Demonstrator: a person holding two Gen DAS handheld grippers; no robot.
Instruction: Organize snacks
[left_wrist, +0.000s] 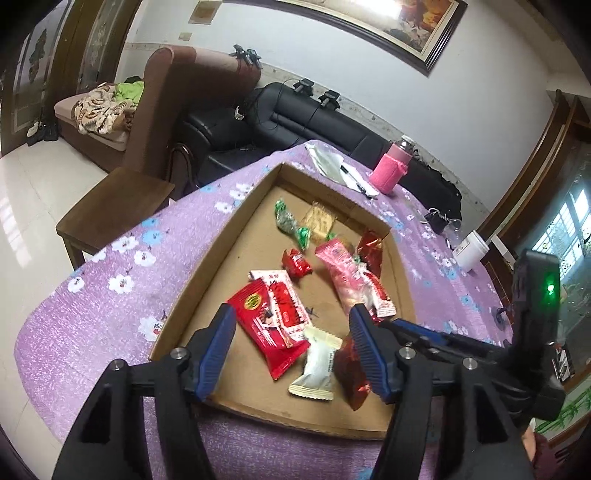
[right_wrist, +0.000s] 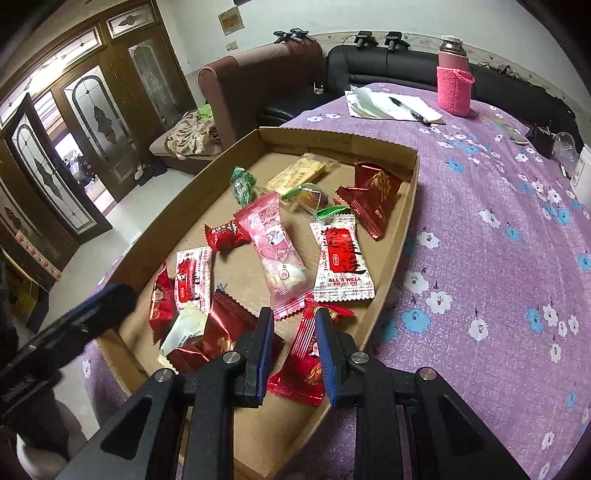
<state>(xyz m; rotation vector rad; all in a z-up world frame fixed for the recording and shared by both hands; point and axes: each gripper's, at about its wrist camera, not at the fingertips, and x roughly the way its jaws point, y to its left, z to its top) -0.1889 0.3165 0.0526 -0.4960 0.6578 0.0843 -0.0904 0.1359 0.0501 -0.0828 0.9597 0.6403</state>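
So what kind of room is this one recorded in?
Most likely a home living room: a black sofa and a brown armchair stand behind the table with the purple flowered cloth, with a framed picture on the wall.

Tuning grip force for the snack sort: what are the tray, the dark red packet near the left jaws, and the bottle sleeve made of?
Tray: looks like plain brown cardboard, matte, with a raw edge on the rim. Dark red packet: probably metallised plastic film, glossy and crinkled, with bright glints. Bottle sleeve: seems to be knitted pink yarn, soft, with a visible ribbed stitch.
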